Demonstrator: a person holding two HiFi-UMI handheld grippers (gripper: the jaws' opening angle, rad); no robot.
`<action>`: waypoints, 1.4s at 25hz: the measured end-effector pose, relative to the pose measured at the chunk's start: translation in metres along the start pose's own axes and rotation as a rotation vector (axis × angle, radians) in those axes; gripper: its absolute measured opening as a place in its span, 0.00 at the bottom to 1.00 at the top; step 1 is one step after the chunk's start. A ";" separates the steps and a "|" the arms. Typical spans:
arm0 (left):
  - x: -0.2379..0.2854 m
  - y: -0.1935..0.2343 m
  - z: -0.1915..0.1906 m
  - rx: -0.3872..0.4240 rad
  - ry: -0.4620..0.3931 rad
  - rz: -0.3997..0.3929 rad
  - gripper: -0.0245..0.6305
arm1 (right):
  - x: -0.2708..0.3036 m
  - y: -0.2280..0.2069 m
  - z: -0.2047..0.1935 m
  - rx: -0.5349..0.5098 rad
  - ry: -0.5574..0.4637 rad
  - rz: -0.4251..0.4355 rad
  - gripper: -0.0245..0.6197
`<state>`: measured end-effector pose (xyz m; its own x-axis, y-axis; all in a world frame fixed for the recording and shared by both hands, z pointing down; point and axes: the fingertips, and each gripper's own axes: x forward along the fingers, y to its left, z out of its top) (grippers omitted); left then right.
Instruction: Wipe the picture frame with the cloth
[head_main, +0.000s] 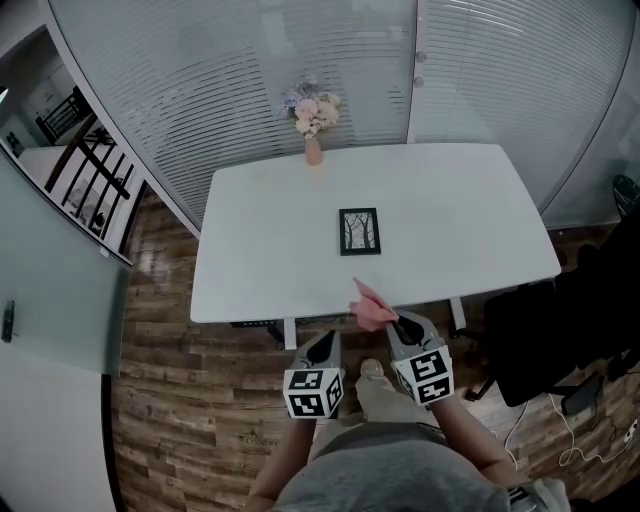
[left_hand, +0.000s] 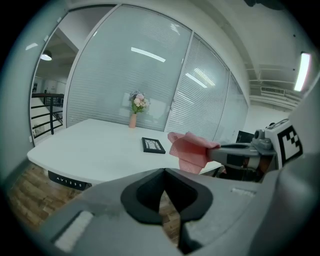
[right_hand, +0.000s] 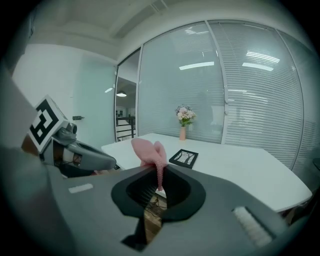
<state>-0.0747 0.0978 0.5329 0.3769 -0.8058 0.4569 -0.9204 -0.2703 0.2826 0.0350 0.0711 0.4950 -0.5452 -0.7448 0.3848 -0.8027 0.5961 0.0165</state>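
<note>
At the table's (head_main: 260, 280) near edge, head view: both forearms reach forward, grippers side by side over the floor (head_main: 200, 400), pointing at the table. Right gripper (head_main: 400, 325) pinches the pink cloth (head_main: 372, 306). Left gripper (head_main: 322, 347) sits just beside it, low. Frame (head_main: 359, 231) lies flat mid-table, well apart from both. Vase (head_main: 313, 148) at the far edge.

Left gripper view: left gripper (left_hand: 164, 172) has its jaws together, nothing between. Cloth (left_hand: 189, 150) bunched at the right gripper's (left_hand: 240, 150) tip; frame (left_hand: 153, 145) beyond.

Right gripper view: right gripper (right_hand: 159, 172) is clamped on the cloth (right_hand: 149, 149), which sticks out crumpled above the tips. Frame (right_hand: 183, 157) ahead, flat.
</note>
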 end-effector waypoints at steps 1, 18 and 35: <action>-0.006 -0.001 -0.001 -0.003 -0.006 0.002 0.04 | -0.005 0.004 0.000 0.003 -0.005 0.000 0.06; -0.044 -0.010 -0.022 -0.017 -0.034 0.000 0.04 | -0.044 0.026 -0.012 0.016 -0.028 -0.010 0.06; -0.044 -0.015 -0.017 -0.012 -0.037 -0.019 0.04 | -0.051 0.027 -0.006 -0.013 -0.035 -0.021 0.06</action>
<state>-0.0755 0.1457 0.5228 0.3896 -0.8195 0.4203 -0.9119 -0.2794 0.3006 0.0422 0.1266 0.4813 -0.5367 -0.7669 0.3519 -0.8110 0.5840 0.0359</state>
